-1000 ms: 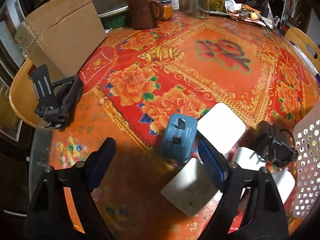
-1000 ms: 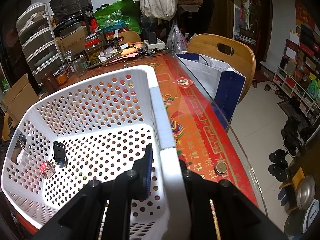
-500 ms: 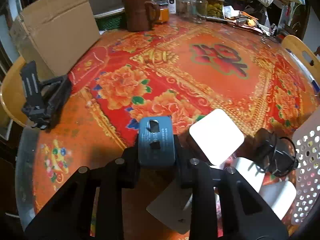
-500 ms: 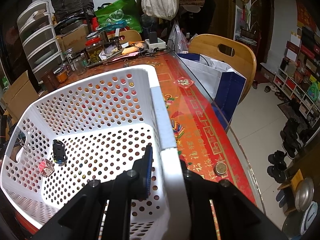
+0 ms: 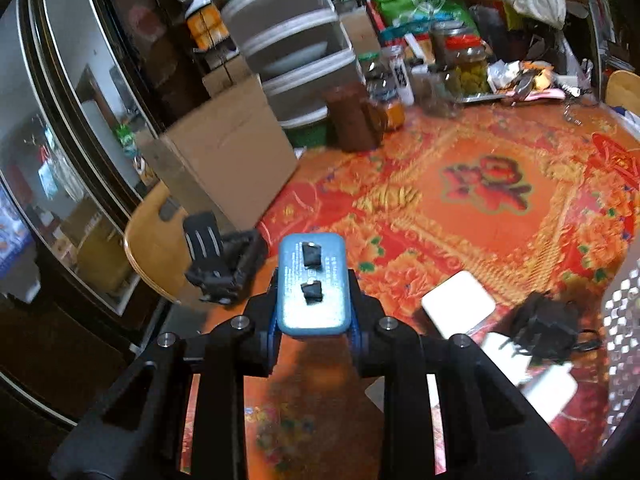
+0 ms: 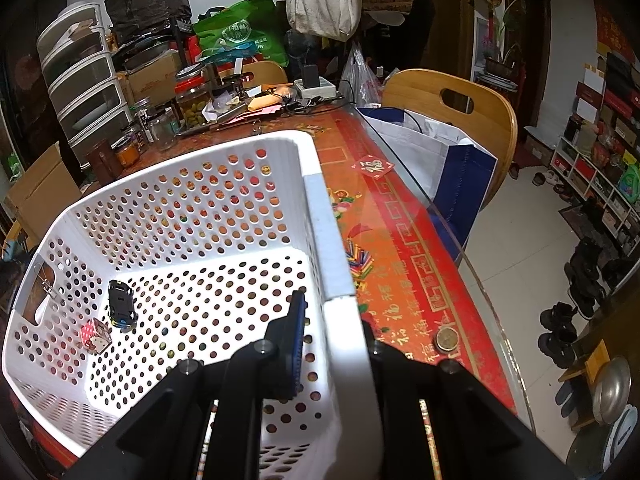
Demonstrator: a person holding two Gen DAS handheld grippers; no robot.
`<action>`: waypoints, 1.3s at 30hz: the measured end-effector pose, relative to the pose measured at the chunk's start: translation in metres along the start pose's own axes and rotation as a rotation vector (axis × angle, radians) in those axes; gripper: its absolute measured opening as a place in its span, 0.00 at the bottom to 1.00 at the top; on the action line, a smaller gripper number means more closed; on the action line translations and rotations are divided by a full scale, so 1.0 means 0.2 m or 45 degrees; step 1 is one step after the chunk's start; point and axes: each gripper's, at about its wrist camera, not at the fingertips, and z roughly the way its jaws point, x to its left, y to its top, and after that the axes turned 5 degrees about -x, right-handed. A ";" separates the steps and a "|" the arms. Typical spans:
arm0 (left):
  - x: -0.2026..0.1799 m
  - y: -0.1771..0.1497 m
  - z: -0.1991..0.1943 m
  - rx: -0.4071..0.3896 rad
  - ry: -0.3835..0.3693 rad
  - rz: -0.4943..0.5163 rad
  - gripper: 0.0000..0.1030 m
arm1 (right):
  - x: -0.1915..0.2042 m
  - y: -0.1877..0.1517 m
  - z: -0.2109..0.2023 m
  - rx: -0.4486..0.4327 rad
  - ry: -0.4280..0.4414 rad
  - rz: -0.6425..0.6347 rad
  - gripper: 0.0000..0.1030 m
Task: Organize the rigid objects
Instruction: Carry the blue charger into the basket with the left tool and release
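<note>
The left gripper (image 5: 313, 308) is clamped on a blue adapter (image 5: 313, 286), a flat rounded-corner block in light blue with two small dark folded prongs on its upper face and faint printing beside them. It sits squarely between the fingers, lifted above the red floral tablecloth (image 5: 480, 208). Left of the gripper lies a black clip-like gadget (image 5: 218, 260) near the table edge, with a cardboard box (image 5: 224, 152) beyond it. To the gripper's right, down on the cloth, are a white square block (image 5: 458, 308), a black charger with cable (image 5: 548, 330), more white blocks, and the perforated wall of the white basket (image 5: 622, 320) at the far right.

Half a second ago the adapter was already gripped but low, with the white block just beside it; now the view is tilted up, the cabinet and drawers fill the top, and the white block lies well apart below.

The right gripper (image 6: 332, 340) is closed on the basket's right rim (image 6: 324, 240), one finger inside, one outside, unchanged from before. Ahead and left of it on the basket floor sit a small black toy car (image 6: 121, 304) and a pink patterned cube (image 6: 95, 335), close together
</note>
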 end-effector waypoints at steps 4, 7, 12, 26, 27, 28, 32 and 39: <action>-0.03 0.09 -0.15 -0.069 -0.006 0.037 0.24 | 0.00 0.00 0.00 -0.001 0.010 -0.001 0.11; -0.10 0.14 -0.27 -0.110 -0.021 0.077 0.24 | 0.00 0.00 0.00 -0.002 0.015 -0.002 0.11; -0.22 0.23 -0.45 -0.150 -0.082 0.140 0.24 | 0.00 0.00 0.00 -0.002 0.023 -0.006 0.11; -0.98 0.32 -0.85 -0.209 -0.280 0.491 0.24 | 0.01 0.01 0.00 -0.004 0.031 -0.008 0.11; -1.03 0.31 -0.86 -0.196 -0.294 0.516 0.24 | 0.01 0.01 0.00 -0.004 0.031 -0.007 0.11; -1.08 0.30 -0.86 -0.181 -0.309 0.542 0.24 | 0.01 0.01 0.00 -0.004 0.032 -0.007 0.11; -1.27 0.27 -0.85 -0.108 -0.329 0.669 0.24 | 0.01 0.01 0.00 -0.005 0.035 -0.009 0.11; -1.52 0.16 -0.73 0.059 -0.334 0.968 0.24 | 0.01 0.01 0.00 -0.004 0.041 -0.011 0.12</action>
